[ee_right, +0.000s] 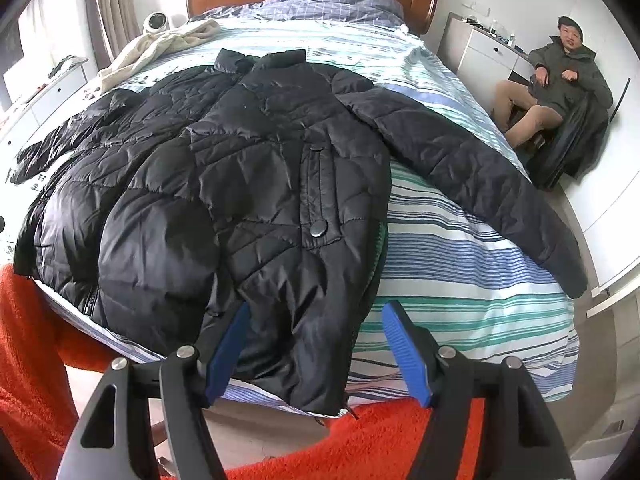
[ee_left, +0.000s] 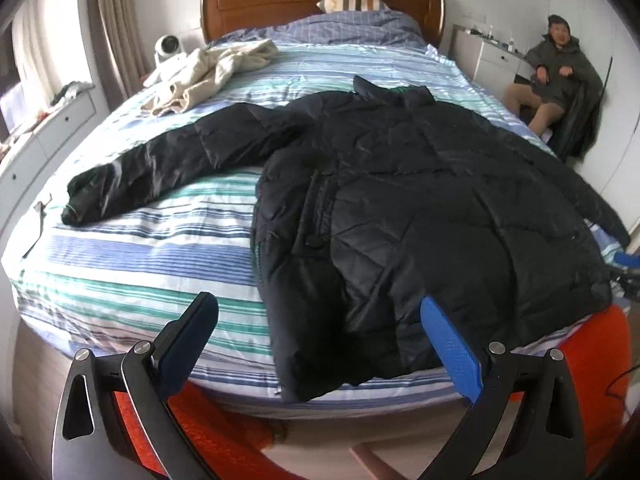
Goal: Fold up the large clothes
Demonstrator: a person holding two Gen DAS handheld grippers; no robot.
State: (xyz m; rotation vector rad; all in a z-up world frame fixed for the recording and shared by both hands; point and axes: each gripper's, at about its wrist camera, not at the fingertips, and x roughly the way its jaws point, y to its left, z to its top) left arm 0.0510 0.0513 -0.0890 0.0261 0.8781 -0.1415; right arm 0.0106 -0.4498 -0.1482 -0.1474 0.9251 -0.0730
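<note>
Black puffer jacket (ee_left: 400, 200): right sleeve end cut off by frame edge, left wrist view. Hem corner screened by right gripper (ee_right: 314, 344) finger. Desk items beside seated person (ee_right: 560, 80) too small.

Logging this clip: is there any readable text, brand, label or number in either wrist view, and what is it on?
None can be read in either view.
The black puffer jacket: no logo or label shows; its snap buttons are plain.
The striped bedsheet: pattern only.
The small white device by the headboard and the items on the white desk: too small and blurred to tell.
</note>
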